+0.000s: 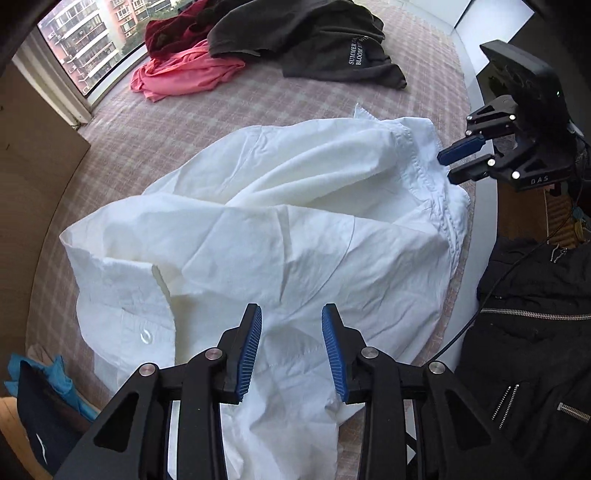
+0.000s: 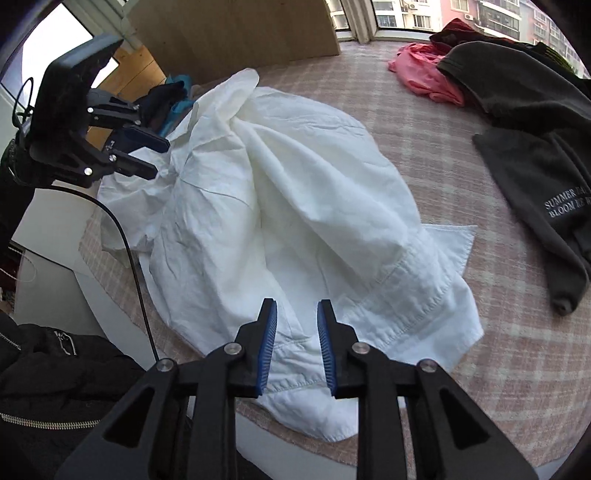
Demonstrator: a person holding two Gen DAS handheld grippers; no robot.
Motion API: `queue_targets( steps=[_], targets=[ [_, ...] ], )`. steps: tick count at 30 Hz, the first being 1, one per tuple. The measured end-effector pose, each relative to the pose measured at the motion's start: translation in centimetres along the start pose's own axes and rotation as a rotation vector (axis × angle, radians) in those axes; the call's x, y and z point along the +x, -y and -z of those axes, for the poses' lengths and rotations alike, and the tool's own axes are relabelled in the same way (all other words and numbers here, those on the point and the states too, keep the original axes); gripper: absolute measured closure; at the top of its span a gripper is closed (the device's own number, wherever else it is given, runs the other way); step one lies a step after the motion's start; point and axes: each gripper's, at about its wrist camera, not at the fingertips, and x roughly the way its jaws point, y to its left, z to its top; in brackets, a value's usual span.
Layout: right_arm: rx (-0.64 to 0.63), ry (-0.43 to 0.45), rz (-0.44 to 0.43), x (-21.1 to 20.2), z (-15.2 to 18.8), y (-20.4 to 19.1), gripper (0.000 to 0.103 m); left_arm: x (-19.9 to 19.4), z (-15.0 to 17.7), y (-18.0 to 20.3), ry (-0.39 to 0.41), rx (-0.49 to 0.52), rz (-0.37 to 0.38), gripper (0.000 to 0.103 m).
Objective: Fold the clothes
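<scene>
A crumpled white shirt (image 1: 277,229) (image 2: 295,192) lies spread on the pink checked bed cover (image 1: 147,129) (image 2: 480,295). My left gripper (image 1: 291,314) hangs over the shirt's near edge, its blue pads apart and pressing on nothing. In the right wrist view the left gripper (image 2: 160,157) is at the shirt's far left edge. My right gripper (image 2: 297,306) stands open over the shirt's hem by the buttoned placket, with cloth under the gap. From the left wrist view the right gripper (image 1: 448,164) is at the shirt's right edge, its tips just off the stitched band.
A dark grey sweatshirt (image 1: 314,37) (image 2: 535,129), a pink garment (image 1: 184,74) and a dark red one (image 1: 170,33) lie at the far side by the window. A black zipped jacket (image 1: 535,332) sits off the bed's edge. Blue cloth (image 1: 55,376) lies beside a wooden board (image 2: 240,29).
</scene>
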Motion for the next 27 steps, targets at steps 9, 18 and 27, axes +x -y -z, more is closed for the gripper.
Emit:
queue_targets(
  steps=[9, 18, 27],
  targets=[
    [-0.15, -0.181, -0.063, 5.8, -0.6, -3.0, 0.07, -2.2, -0.1, 0.0, 0.062, 0.016, -0.038, 0.068],
    [-0.141, -0.133, -0.11, 4.0, 0.5, -3.8, 0.102, -1.0, -4.3, 1.9, 0.05, 0.132, -0.028, 0.064],
    [-0.102, -0.226, -0.058, 6.0, -0.7, -2.4, 0.068, 3.8, -5.0, 2.9, -0.055, 0.176, 0.048, 0.064]
  ],
)
